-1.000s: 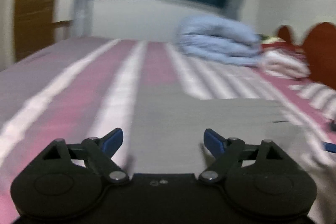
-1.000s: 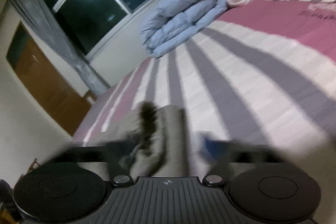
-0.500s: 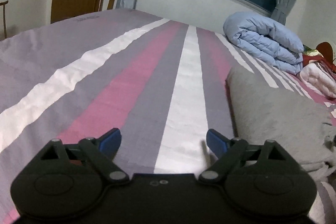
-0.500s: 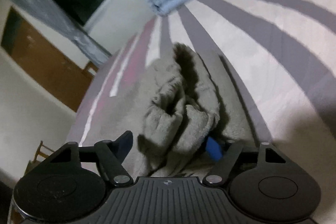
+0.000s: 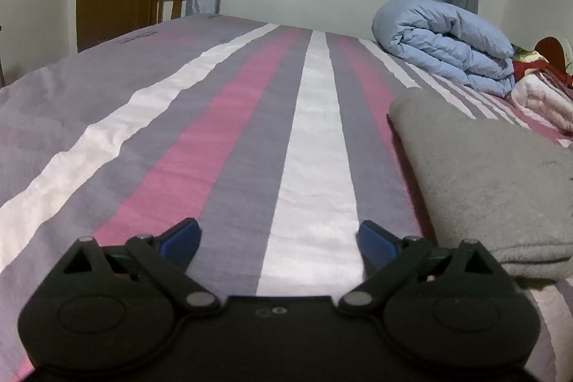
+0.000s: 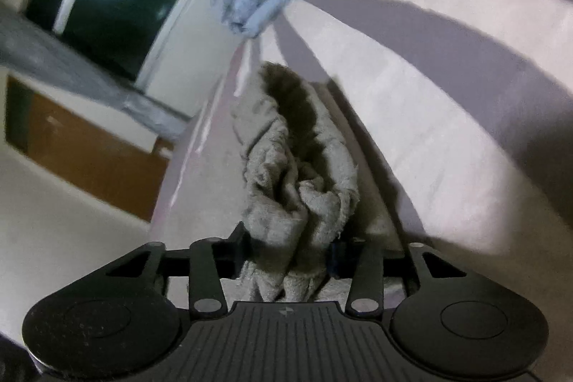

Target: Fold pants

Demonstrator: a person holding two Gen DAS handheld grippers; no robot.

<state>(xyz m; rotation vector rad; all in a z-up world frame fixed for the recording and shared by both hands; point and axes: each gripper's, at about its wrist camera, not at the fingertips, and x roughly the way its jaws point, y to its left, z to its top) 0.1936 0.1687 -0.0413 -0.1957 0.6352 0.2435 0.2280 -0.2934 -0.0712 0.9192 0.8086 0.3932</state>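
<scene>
On the striped bed (image 5: pixel 250 138) we've got thick, floppy grey pants (image 6: pixel 297 181), light but bulky. Our right gripper (image 6: pixel 286 253) is closing around a bunched end, best grabbed through all layers; left gripper (image 5: pixel 279 238) is opening, empty.

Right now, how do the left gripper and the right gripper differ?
The left gripper has nothing between its fingers, only striped bedsheet ahead; the right gripper has bunched grey pants between its fingers. The left jaws stand wide and are opening; the right jaws are narrower and closing on the cloth. The left view sits level; the right view is tilted. Both have blue pads.
</scene>
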